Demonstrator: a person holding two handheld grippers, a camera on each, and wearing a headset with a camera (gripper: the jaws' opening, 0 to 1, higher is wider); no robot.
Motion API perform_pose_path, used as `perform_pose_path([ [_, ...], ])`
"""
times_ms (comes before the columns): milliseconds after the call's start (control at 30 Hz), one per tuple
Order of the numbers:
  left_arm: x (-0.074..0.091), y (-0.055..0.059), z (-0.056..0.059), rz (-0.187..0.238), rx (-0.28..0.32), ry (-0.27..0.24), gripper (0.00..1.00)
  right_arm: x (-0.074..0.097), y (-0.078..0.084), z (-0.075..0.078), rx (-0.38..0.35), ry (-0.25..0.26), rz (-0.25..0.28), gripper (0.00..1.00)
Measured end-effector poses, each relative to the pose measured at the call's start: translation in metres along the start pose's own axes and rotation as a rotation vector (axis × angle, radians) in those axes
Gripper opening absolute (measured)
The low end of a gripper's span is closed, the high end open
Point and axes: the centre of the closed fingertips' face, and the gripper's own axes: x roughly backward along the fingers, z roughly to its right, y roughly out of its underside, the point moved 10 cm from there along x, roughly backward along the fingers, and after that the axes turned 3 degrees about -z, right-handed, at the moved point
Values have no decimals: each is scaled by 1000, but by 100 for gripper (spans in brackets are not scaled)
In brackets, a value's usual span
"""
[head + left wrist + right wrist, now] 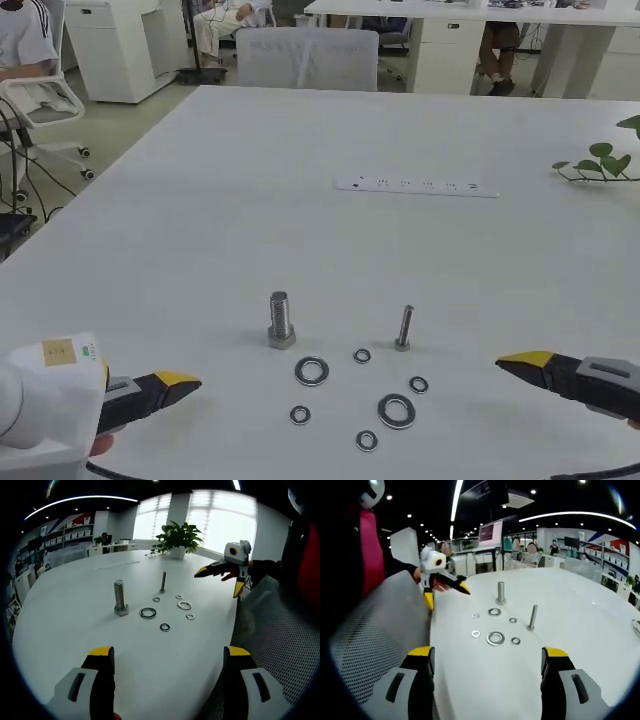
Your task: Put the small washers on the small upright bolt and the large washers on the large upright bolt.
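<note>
Hovering beside washers | left gripper, right gripper: fingers spread, empty | flanking scatter, likely so either reaches both bare bolts

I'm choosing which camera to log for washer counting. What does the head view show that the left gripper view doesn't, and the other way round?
Head view's extras: a seated person in white and a white cabinet beyond the table. Left gripper view's extras: bright windows, wall shelves and a mesh seat beside the table. Shared: the large bolt, the small bolt, two large washers and four small washers loose on the table, none on a bolt yet, plus the left gripper and the right gripper, both open.
</note>
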Motion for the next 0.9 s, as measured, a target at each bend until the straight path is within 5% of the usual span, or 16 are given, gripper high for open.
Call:
perform_pose_path([
  [900,0,-1,2,9,-2,-3,90,-13,-19,7,90,-62,-96,85],
])
